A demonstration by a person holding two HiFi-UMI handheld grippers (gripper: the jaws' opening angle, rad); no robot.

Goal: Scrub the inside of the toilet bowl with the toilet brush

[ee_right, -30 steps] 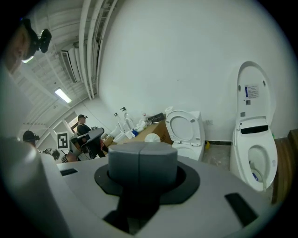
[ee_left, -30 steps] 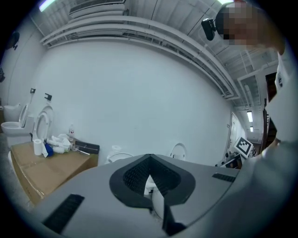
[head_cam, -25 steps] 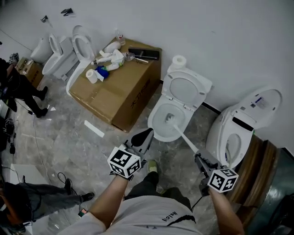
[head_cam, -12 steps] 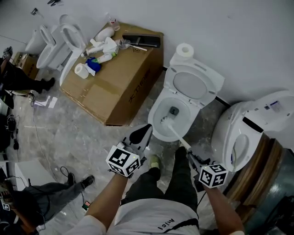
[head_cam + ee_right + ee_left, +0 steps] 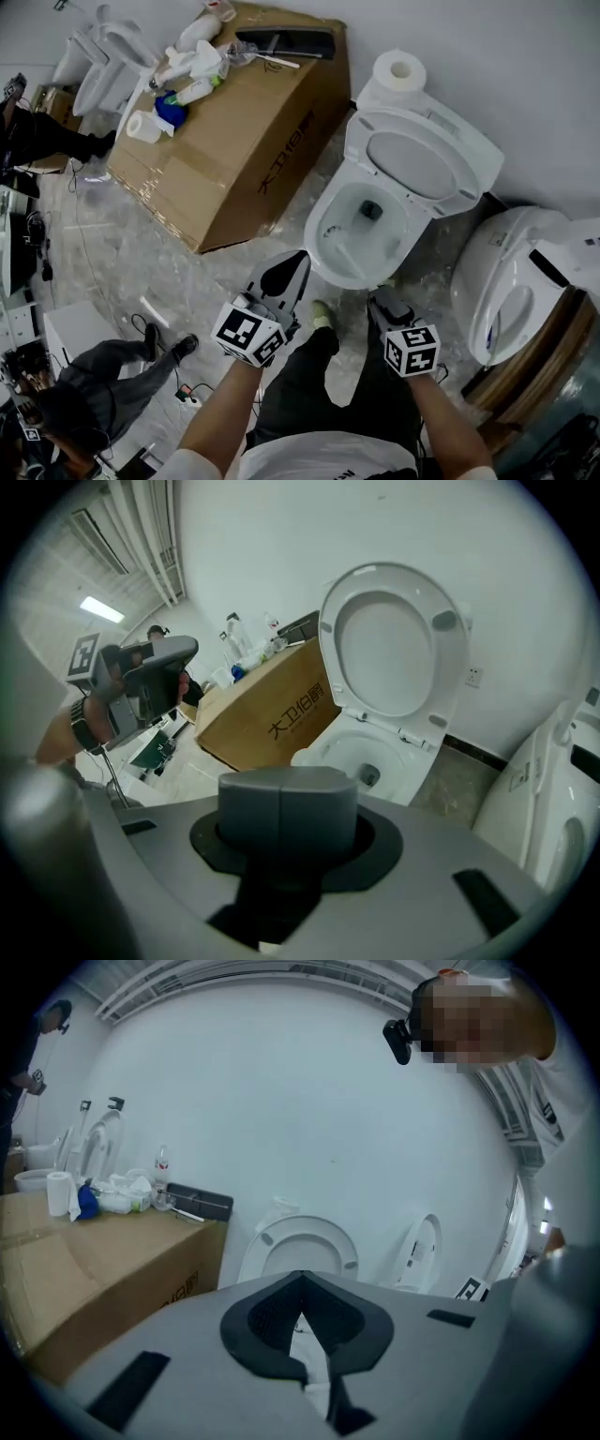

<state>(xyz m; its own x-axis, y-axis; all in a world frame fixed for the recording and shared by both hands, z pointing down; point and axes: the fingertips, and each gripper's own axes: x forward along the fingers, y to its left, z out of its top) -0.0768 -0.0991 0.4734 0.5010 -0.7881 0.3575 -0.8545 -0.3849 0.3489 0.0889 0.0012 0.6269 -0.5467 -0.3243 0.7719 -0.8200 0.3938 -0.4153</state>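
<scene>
In the head view a white toilet (image 5: 330, 267) stands with its lid (image 5: 427, 159) raised. The white toilet brush (image 5: 349, 255) slants down inside the bowl, its handle running back over the near rim to my right gripper (image 5: 386, 302), which is shut on it. The right gripper view has the shut jaws (image 5: 281, 803) in front of the bowl (image 5: 361, 752), and the brush is hidden there. My left gripper (image 5: 284, 278) hovers left of the bowl's near rim, shut and holding nothing. The left gripper view shows its jaws (image 5: 300, 1288) below the raised lid (image 5: 300, 1251).
A large cardboard box (image 5: 244, 122) with bottles and a paper roll on top stands left of the toilet. A toilet roll (image 5: 401, 67) sits on the tank. Another toilet (image 5: 525, 281) is close at right, more (image 5: 94, 56) at far left. A person (image 5: 103, 375) crouches lower left.
The view has closed in on the toilet. My right gripper has moved left and forward to the bowl's near rim, pushing the brush deeper in. The left gripper has barely shifted.
</scene>
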